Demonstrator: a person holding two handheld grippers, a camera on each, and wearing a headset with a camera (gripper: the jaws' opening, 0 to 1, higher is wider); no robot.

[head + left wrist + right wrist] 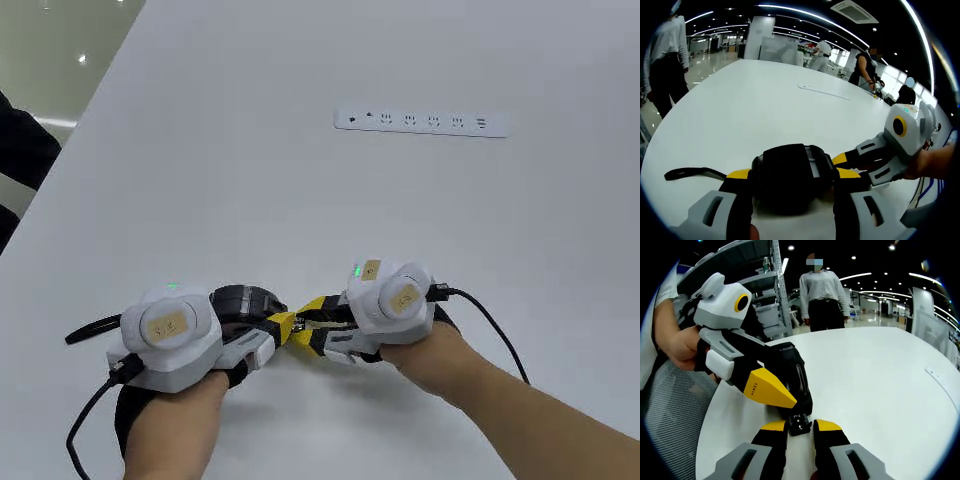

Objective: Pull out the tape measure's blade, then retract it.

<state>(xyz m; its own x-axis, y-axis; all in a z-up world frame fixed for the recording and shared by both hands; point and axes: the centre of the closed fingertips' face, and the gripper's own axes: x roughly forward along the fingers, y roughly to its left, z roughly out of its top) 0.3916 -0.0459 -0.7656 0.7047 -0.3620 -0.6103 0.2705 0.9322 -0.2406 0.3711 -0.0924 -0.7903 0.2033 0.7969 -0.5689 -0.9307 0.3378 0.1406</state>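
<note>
Left gripper around black tape measure

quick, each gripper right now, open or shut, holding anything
left gripper: closed, fingers clamped on the tape measure.
right gripper: closed, fingers pinching the blade tip.

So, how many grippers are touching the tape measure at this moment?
2. The left gripper clamps the tape measure case from both sides; the right gripper pinches the blade tip at the case's mouth.
</note>
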